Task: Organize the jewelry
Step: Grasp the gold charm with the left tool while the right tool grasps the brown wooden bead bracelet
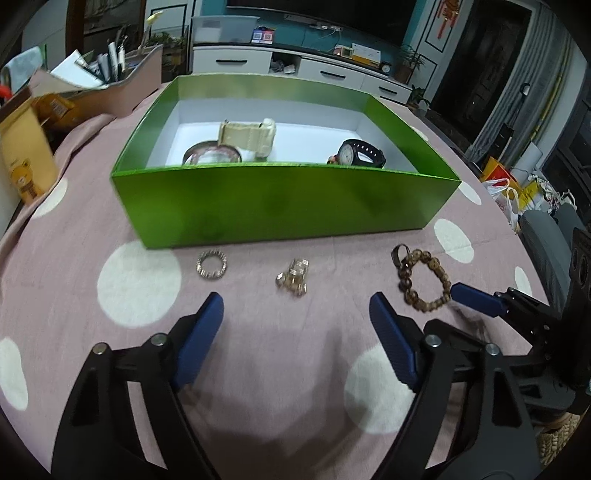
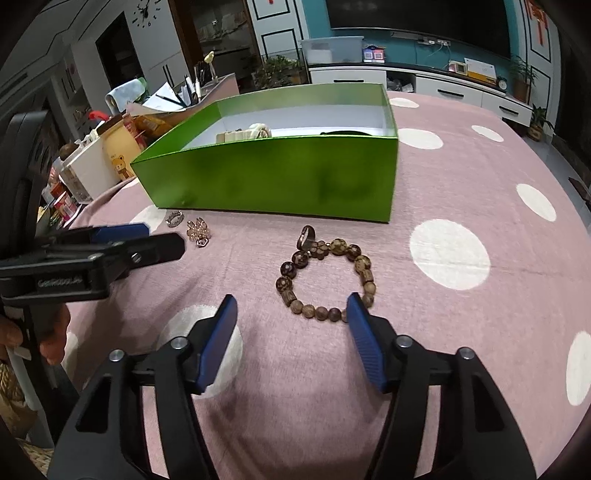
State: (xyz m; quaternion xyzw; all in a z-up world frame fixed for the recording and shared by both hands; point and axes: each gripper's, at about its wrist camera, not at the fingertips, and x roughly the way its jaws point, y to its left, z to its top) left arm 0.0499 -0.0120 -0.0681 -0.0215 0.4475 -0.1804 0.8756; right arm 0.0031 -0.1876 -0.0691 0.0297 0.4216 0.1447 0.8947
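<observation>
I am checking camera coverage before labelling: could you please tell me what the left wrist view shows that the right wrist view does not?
Only the left wrist view looks down into the green box, showing the black watch and a round tin beside the cream watch. Only the right wrist view shows the person's hand holding the left tool, and the wall clock. Both show the box, the cream watch, the bead bracelet, the dark ring beside it, the sparkly band, the gold cluster and the polka-dot tablecloth.
</observation>
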